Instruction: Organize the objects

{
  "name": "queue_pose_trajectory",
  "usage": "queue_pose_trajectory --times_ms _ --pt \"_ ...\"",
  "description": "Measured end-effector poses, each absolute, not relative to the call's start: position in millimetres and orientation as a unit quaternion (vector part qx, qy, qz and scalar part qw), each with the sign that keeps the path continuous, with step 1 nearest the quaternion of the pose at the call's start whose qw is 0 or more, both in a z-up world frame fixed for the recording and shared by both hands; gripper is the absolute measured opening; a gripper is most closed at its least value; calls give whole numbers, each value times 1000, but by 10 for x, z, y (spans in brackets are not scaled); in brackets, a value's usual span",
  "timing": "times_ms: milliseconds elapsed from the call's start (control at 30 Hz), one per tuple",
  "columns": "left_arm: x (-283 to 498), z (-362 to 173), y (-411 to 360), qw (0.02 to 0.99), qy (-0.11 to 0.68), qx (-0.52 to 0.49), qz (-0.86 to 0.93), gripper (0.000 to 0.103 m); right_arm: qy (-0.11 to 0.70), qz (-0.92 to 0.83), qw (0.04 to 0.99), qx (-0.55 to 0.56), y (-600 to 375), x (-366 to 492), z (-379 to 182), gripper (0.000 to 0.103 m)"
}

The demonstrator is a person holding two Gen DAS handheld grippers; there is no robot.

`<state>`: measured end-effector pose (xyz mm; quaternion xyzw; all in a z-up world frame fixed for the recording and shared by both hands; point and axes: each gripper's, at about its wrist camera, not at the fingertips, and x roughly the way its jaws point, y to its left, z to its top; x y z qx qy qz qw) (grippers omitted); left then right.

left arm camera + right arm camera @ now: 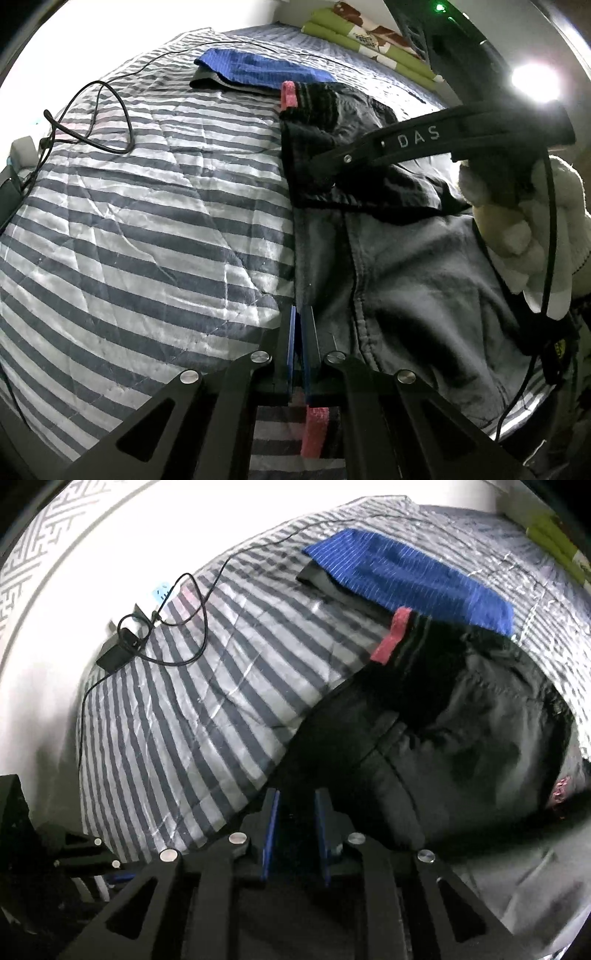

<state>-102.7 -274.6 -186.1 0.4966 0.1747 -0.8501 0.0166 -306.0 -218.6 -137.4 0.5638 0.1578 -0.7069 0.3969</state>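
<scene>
A dark grey garment [406, 288] was spread on the bed, its edge pinched in the shut left tongs [300, 325]; the right tongs [295, 812] were parted above the same cloth, gripping nothing. A black garment with pink trim [332, 122] lay crumpled on top, unfolded. Beyond it a blue striped piece [406, 572] sat folded, judged finished. The striped quilt [147, 221] carried a black cable [110, 110]; green patterned bedding [369, 37] lay by the wall.

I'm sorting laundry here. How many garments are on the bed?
3: a blue striped one farthest away, a black one with a pink band just nearer, and grey trousers under the grippers. More may lie hidden underneath.
</scene>
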Motion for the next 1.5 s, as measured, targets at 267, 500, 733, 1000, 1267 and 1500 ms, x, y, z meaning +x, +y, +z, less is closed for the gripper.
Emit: queue_pose_trajectory --times_ms 267,500,733,1000,1267,1500 --pt "-1019 -1792 -2748 27 161 494 -854 2 210 -709 377 557 -2299 -2949 -1437 15" --pt "-1248 -1629 -2646 -8 185 470 -863 2 174 -702 391 568 -2189 -3016 -1345 17" --pt "-1348 -1934 -2619 -8 195 508 -839 1 184 -701 384 572 -2209 -3031 -1352 24" --pt "-1389 -1926 -2577 -4 183 510 -840 1 206 -693 380 577 -2312 -3012 -1430 16" --pt "-1372 -1912 -2618 -6 188 509 -840 1 162 -676 405 593 -2194 -3037 -1322 15" --pt "-1369 -1911 -2631 -6 190 510 -839 1 203 -678 407 578 -2237 -2848 -1336 15"
